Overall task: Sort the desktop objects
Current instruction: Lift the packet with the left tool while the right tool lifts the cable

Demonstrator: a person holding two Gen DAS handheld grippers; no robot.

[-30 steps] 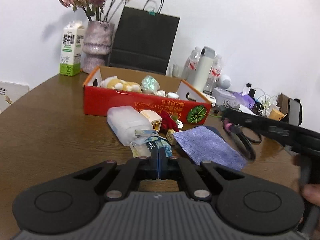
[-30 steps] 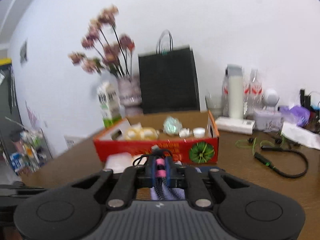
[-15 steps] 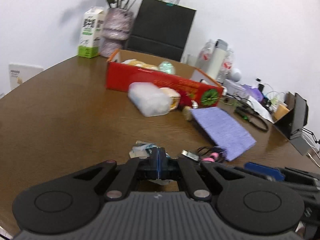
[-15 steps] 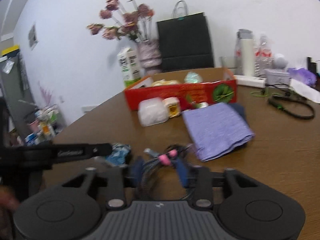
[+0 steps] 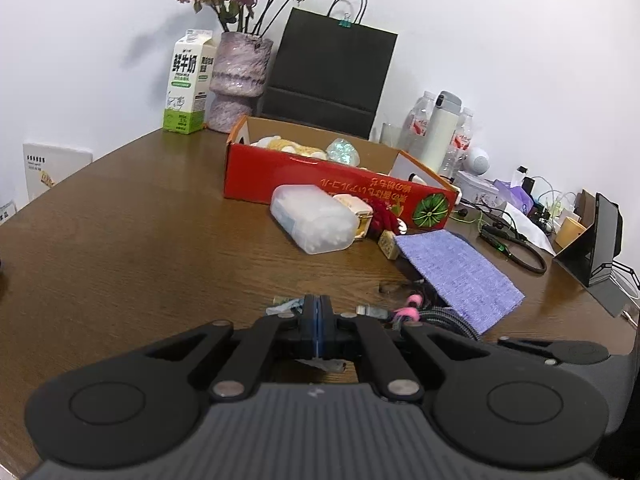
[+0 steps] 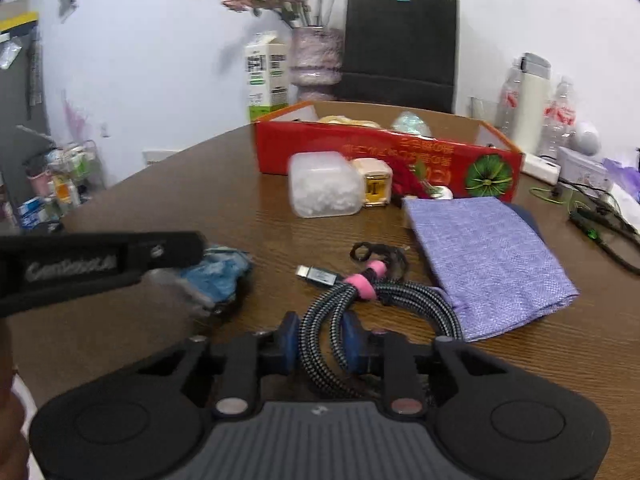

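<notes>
One braided cable (image 6: 352,312), lowered onto table (image 6: 160,208), between closing right claw (image 6: 320,346).

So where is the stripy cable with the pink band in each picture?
Left wrist view: the braided cable lies low and right of centre, just past the left tool, against the purple cloth.
Right wrist view: the cable is low in the middle, looping back between the right tool's closing blue pads.
Shared landmark: the red box behind it in both views.
</notes>
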